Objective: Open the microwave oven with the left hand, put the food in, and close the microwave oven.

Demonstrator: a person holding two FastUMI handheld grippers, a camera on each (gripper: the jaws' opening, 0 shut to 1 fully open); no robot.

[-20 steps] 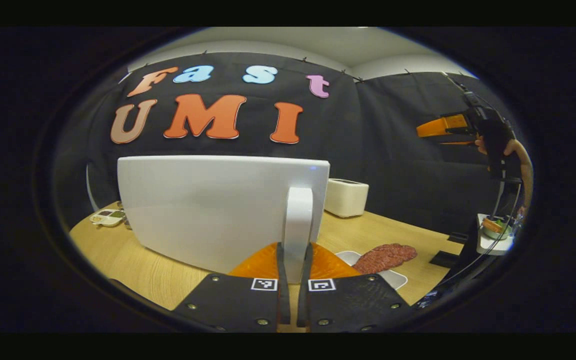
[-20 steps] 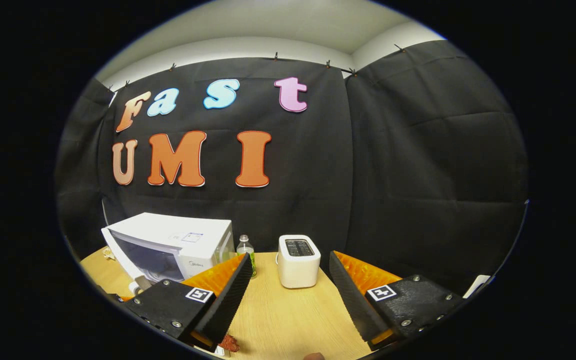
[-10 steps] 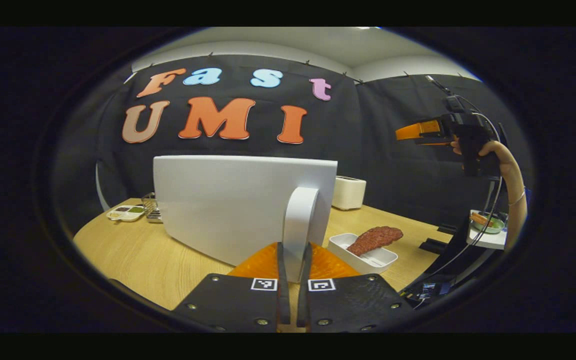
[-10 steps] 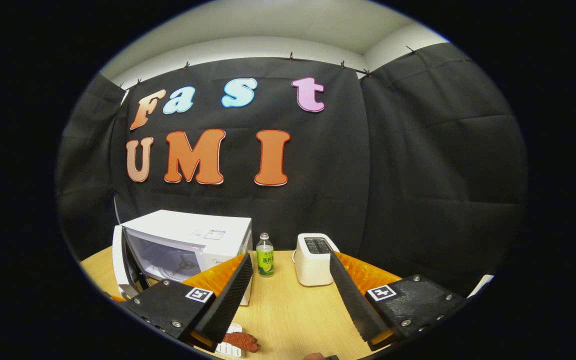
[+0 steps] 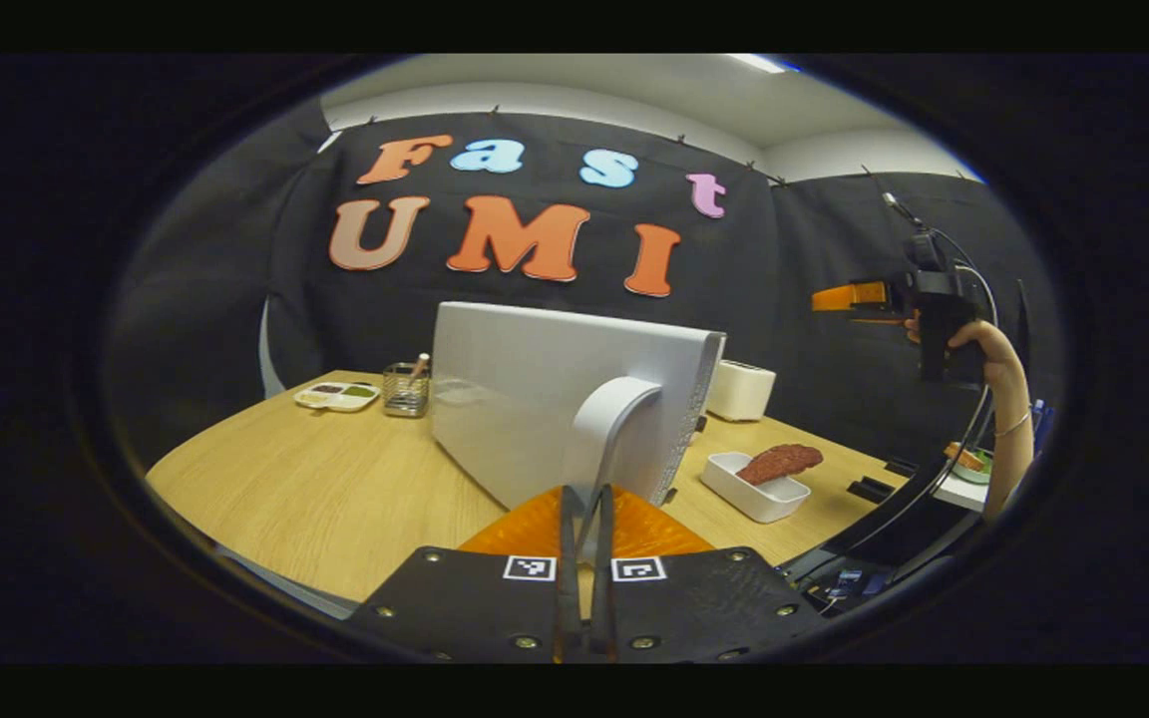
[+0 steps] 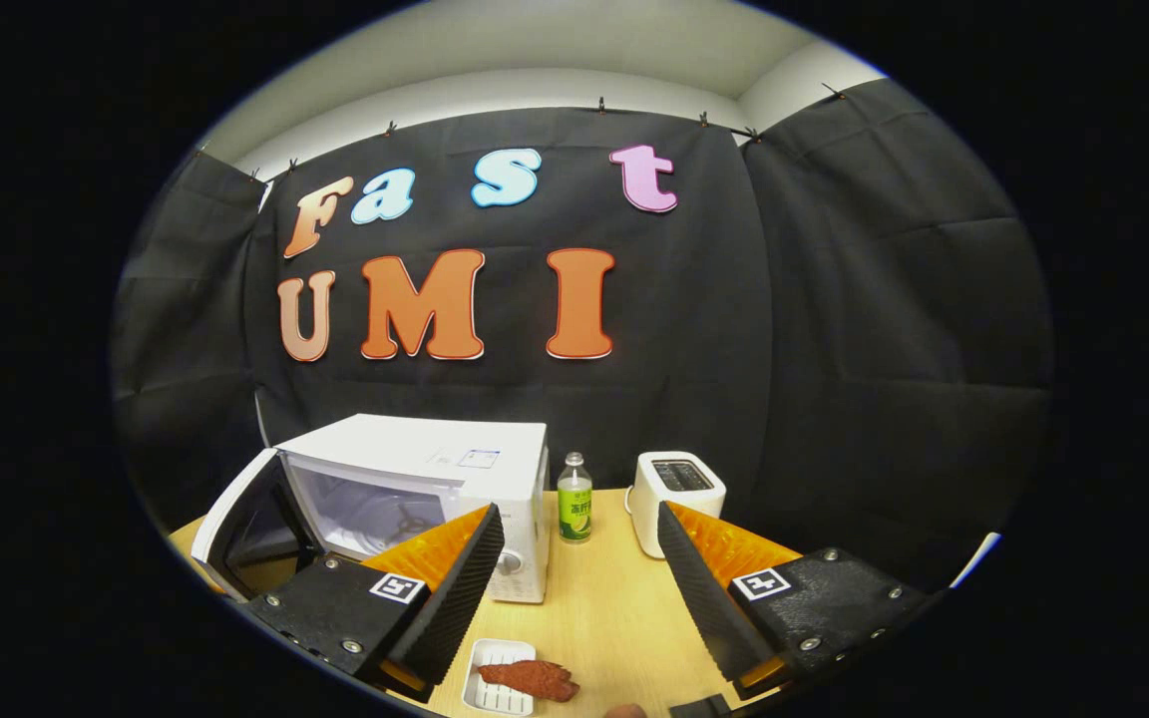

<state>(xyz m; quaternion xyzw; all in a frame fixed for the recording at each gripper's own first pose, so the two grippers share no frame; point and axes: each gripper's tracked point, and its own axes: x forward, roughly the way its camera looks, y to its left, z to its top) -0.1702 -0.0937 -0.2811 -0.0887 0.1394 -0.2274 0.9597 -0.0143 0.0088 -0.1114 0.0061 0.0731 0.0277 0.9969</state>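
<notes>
Jaws of the left gripper (image 5: 584, 519) are pinched on the white door handle (image 5: 606, 424), which is why the microwave door (image 5: 555, 394) stands swung out toward the camera, its outer face blocking the oven behind it. Left of the door on the table (image 5: 315, 489) sit a small sauce dish (image 5: 337, 396) and a wire holder (image 5: 405, 390). Right of the door are the toaster (image 5: 740, 390), then the white tray (image 5: 752, 489) with the piece of red meat (image 5: 780, 463), well apart from the oven. Far right, a hand (image 5: 978, 349) holds the right gripper (image 5: 859, 296) up in the air, clear of the door's swing.

From the right gripper view, the open microwave (image 6: 435, 484) shows its lit cavity, hidden from the left gripper view. A green bottle (image 6: 574, 511) stands between microwave and toaster (image 6: 672, 487). The right gripper (image 6: 579, 583) has its jaws spread wide and empty, above the tray (image 6: 497, 690) of meat (image 6: 532, 678), likely poised to fetch it
</notes>
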